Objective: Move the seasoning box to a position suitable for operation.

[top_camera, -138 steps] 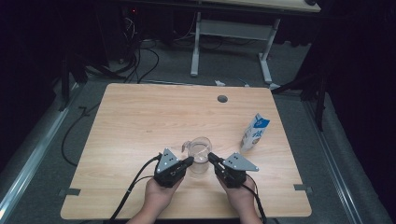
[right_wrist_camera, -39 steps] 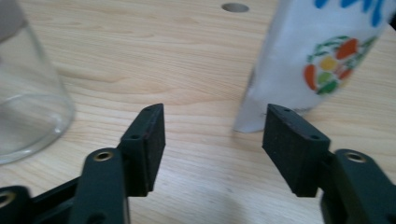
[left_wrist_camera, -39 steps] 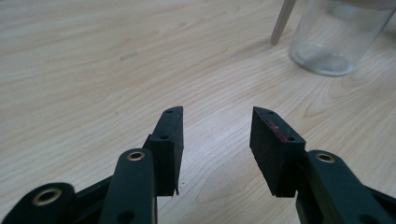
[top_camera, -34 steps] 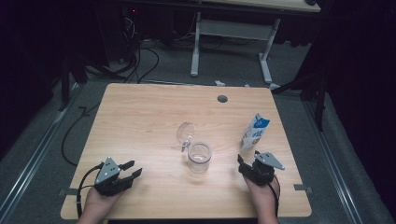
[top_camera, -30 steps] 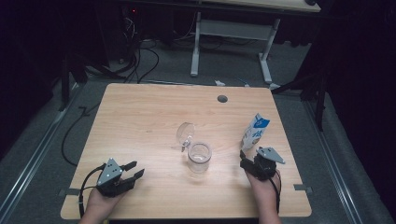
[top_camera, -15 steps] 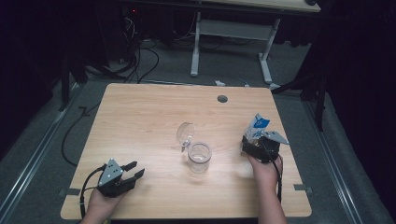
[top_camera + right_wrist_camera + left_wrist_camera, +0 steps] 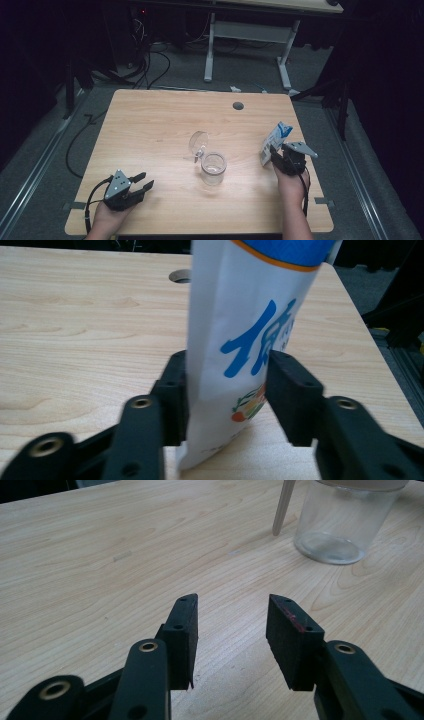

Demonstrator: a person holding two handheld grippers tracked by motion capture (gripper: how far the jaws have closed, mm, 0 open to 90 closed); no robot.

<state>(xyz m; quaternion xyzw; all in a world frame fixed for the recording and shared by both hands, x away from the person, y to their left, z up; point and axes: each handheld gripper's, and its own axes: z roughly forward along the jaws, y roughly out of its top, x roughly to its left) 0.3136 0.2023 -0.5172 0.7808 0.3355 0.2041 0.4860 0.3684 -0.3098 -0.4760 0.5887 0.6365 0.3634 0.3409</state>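
A white and blue carton (image 7: 278, 136) stands at the table's right side. My right gripper (image 7: 272, 155) has just been closing its jaws and is shut on the carton's lower part. In the right gripper view both pads press the carton (image 7: 250, 315) from its two sides, the right gripper (image 7: 227, 390) low on it. A clear glass jar (image 7: 213, 168) stands mid-table with its hinged lid (image 7: 198, 142) tipped open. My left gripper (image 7: 145, 181) rests open at the front left with nothing in it. The left gripper (image 7: 230, 625) faces the jar (image 7: 345, 525), well short of it.
The wooden table (image 7: 150, 125) has a round cable hole (image 7: 238, 106) near its far edge. Beyond the table stands a white desk frame (image 7: 247, 35), with cables on the grey floor (image 7: 150, 65) at the far left.
My right gripper moved away from me up to the carton, and its wide jaws closed around it. The left gripper, the jar and the lid stayed put.
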